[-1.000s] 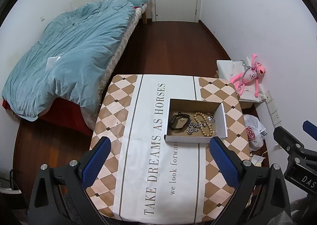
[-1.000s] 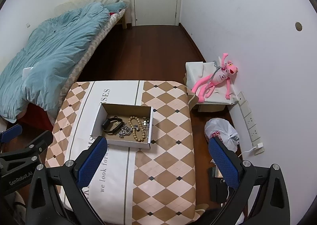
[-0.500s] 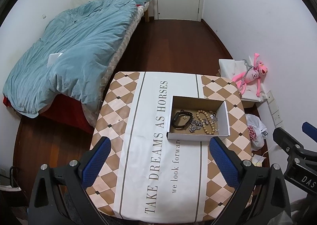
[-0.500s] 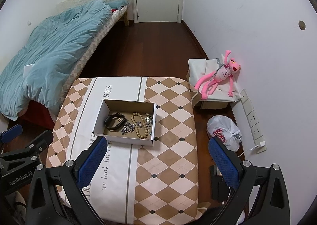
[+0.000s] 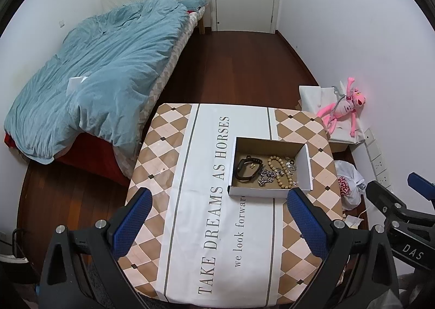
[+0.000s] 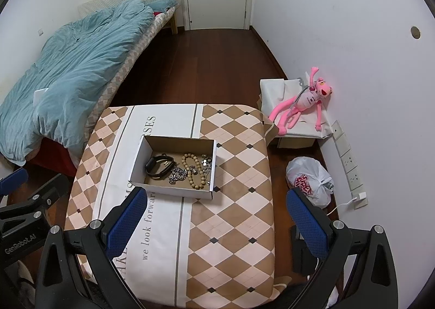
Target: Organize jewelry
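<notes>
1. The left gripper [image 5: 217, 223] is hovering above the near part of the table, its blue-padded fingers [image 5: 133, 220] spreading wide and gripping nothing.
2. The right gripper [image 6: 217, 220] is hanging over the table's near right part, its fingers [image 6: 305, 220] likewise standing far apart and empty; its dark frame is showing at the right edge of the left wrist view.
3. The table [image 5: 168, 162] is wearing a cloth of brown and pale diamonds with a white lettered band running along it.
4. An open cardboard box [image 5: 304, 170] is sitting on the cloth, ahead of both grippers and apart from them.
5. Inside the box, a black wristband [image 5: 246, 170] is lying at the left, a silver chain [image 5: 266, 177] is bunching in the middle, and a wooden bead bracelet [image 5: 281, 173] is curling to the right, touching the chain.
6. A bed with a blue duvet [image 5: 103, 80] is occupying the room's left side.
7. A pink plush toy [image 6: 301, 103] is lying on a white-covered box by the right wall, with a white plastic bag [image 6: 308, 180] sitting on the floor nearer the camera.
</notes>
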The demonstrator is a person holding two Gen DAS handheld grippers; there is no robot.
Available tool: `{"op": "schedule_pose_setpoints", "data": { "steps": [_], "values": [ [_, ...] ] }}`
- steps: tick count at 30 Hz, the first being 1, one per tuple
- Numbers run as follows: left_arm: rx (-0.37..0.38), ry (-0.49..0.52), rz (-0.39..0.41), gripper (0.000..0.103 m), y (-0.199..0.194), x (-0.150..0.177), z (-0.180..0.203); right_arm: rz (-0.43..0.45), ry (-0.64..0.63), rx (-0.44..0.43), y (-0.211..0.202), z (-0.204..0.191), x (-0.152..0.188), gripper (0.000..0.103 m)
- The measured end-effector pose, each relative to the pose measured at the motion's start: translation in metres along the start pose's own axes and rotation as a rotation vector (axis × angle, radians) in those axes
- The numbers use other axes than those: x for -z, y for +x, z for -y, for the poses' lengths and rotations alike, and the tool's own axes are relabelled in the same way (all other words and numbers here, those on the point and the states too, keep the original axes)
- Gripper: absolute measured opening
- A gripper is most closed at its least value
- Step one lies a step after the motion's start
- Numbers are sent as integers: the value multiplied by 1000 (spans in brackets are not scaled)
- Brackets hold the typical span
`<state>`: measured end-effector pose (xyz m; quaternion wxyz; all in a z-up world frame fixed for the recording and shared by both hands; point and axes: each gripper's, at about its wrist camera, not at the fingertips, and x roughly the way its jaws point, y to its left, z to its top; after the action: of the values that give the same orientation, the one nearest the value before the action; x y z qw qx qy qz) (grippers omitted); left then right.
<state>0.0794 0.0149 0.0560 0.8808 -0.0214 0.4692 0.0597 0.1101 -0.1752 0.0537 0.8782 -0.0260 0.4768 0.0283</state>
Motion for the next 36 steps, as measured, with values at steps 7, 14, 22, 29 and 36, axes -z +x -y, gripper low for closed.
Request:
{"op": "schedule_pose_setpoints", "data": {
  "steps": [7,14,22,29,36],
  "values": [
    [5,6,4,101,-3,-1,4,-1,2,4,1,0,1,103],
    [11,2,3,101,-5,-1,7,0,5,6,-1,3,1,103],
    [13,2,5,101,-6,-3,9,0,5,4,-1,4,1,103],
    [13,3,3,101,-6,-3,9,-4,6,6,-1,6,-1,103],
    [15,3,-2,101,-5,-2,10,-8,8,5,0,7,0,103]
  ]
}}
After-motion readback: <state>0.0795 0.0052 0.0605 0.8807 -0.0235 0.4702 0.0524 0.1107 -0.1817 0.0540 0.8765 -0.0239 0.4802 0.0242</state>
